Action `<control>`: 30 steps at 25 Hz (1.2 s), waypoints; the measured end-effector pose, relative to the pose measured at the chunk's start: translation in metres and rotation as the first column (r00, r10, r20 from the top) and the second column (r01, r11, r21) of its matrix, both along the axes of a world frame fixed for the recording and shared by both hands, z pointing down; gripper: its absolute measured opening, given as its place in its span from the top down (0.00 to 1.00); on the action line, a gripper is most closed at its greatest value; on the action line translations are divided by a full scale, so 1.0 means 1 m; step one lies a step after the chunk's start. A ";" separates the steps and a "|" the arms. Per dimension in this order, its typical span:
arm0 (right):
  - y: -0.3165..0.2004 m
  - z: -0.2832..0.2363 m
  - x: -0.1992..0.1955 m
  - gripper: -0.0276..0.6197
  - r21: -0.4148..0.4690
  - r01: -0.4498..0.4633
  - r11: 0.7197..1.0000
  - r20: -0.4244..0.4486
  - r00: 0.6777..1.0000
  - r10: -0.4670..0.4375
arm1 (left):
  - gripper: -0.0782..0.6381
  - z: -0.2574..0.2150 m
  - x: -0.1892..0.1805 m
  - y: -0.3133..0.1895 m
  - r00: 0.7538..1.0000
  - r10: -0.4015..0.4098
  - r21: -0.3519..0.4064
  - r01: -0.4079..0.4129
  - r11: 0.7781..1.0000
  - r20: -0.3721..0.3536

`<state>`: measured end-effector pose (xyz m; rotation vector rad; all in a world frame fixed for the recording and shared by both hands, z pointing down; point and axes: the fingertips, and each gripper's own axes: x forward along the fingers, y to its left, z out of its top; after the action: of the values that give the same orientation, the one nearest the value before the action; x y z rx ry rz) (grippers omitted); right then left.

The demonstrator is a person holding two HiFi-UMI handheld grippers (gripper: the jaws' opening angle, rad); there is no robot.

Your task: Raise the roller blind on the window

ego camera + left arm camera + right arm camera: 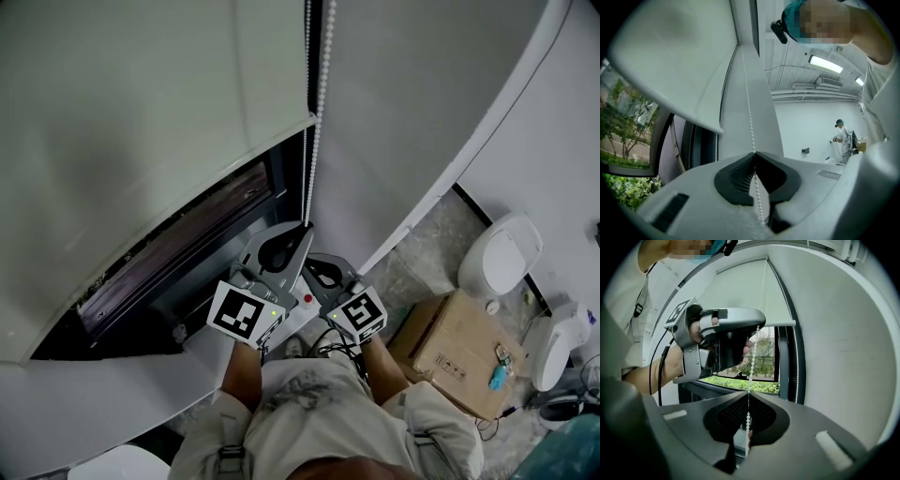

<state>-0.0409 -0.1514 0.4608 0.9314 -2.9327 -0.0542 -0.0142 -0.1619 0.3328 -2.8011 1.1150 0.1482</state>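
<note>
Two claws on one bead chain (314,141), roller blind (141,122) part-way down

1. Left claw (753,153). Jaws pressed together on a strand of the white bead chain. The beads pass between the black ribbed pads and run on upward through the centre of its own view. In the head view it sits at lower centre, marker cube toward the person.

2. Right claw (748,393). Jaws likewise pinching the same strand between its pads. Its own view shows the left claw higher up the chain, left of centre, with a hand (696,331) wrapped round the grip.

3. Bead chain. Two strands. The gripped one hangs clear of the frame. The other runs close along the dark window frame, to the right in the right gripper view.

4. Roller blind. Pale plain fabric filling the upper left of the head view. Its bottom bar (780,324) crosses the upper part of the window, with bare glass beneath it.

5. Window (761,366). Dark frame, with trees and a green hedge outside.

6. White wall (412,112). Upper right of the head view, beside the window.

7. Floor (422,262), right of the head view. Cardboard box (450,352), with one white rounded object (502,253) above it in the frame and another (553,347) at the right edge.

8. Far room, right of the left gripper view. A second person (841,136) stands by a white wall, under a ceiling strip light (825,64).
</note>
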 end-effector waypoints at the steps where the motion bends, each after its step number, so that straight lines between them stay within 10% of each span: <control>1: 0.000 0.004 0.000 0.94 -0.005 0.000 1.000 -0.005 1.000 -0.001 | 0.87 0.004 0.000 0.000 1.000 -0.001 -0.009 0.001 1.000 0.002; 30: 0.005 0.098 -0.004 0.94 -0.169 0.013 0.985 -0.106 0.994 -0.031 | 0.88 0.097 -0.010 0.002 0.999 -0.043 -0.185 0.044 0.982 0.010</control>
<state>-0.0452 -0.1466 0.5583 0.8435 -2.7960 0.1361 -0.0238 -0.1601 0.4297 -2.9320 1.2487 0.0328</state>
